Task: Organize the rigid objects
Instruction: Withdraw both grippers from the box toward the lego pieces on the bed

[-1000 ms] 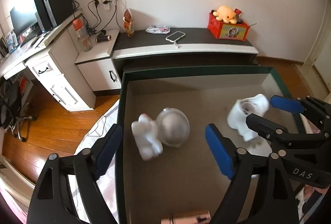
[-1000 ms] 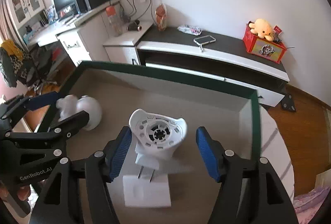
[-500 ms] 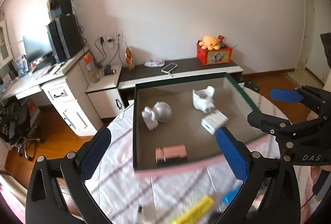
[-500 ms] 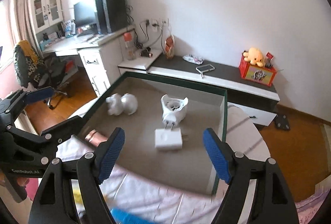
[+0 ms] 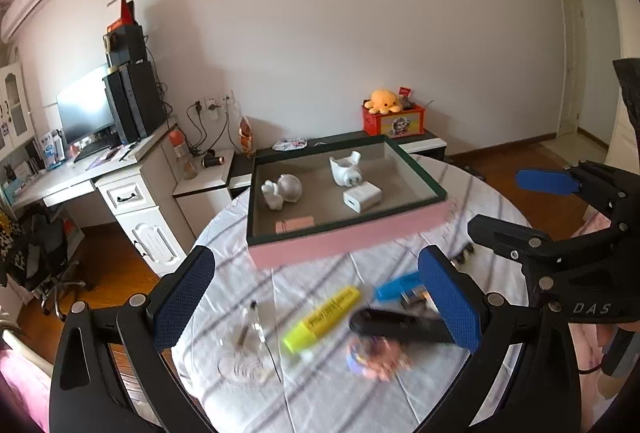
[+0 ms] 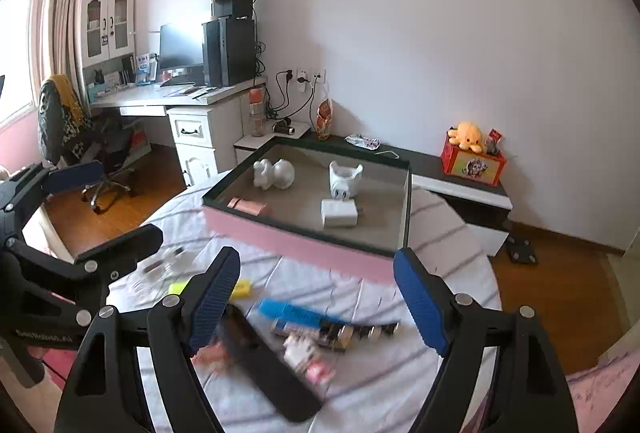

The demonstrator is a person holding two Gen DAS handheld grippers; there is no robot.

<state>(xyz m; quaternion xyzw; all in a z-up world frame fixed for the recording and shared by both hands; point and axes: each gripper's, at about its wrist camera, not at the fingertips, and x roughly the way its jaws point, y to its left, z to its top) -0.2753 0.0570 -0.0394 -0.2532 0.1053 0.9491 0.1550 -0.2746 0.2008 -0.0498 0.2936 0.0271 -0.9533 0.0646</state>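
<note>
1. Left wrist view first: we carry the left tool (image 5: 316, 297) with its blue pads spread wide and nothing between them. Its jaws have just been opening. The right tool (image 6: 320, 297), seen from its own camera, also stands apart and empty, and its jaws have likewise been opening.

2. Directly under and between the pads of our left tool lie the things not yet sorted: a yellow highlighter (image 5: 322, 317), a black remote-like bar (image 5: 396, 325), a small pink-and-purple toy (image 5: 376, 357) that is too blurred to name, and a clear glass piece (image 5: 250, 333) toward the left pad.

3. Between the pads of our right tool we see a blue item (image 6: 296, 313) with a chain of small metal blocks trailing from it, all loose on the striped cloth of the round surface (image 6: 448, 233).

4. Farther ahead of both tools sits the pink-sided tray (image 5: 344, 245), well apart from either tool. Inside it rest four things: a white figurine with a round globe (image 5: 282, 189), a white plug-in holder (image 5: 346, 169), a white charger block (image 5: 362, 197), and a rose-coloured tube (image 5: 294, 224) near the front wall.

5. Our judgement: the job is partly done. Four rigid pieces are in the tray, and at least five remain on the surface near the tools.

6. Next we would expect to choose one loose piece, perhaps the highlighter or the black bar, and close on it.
</note>
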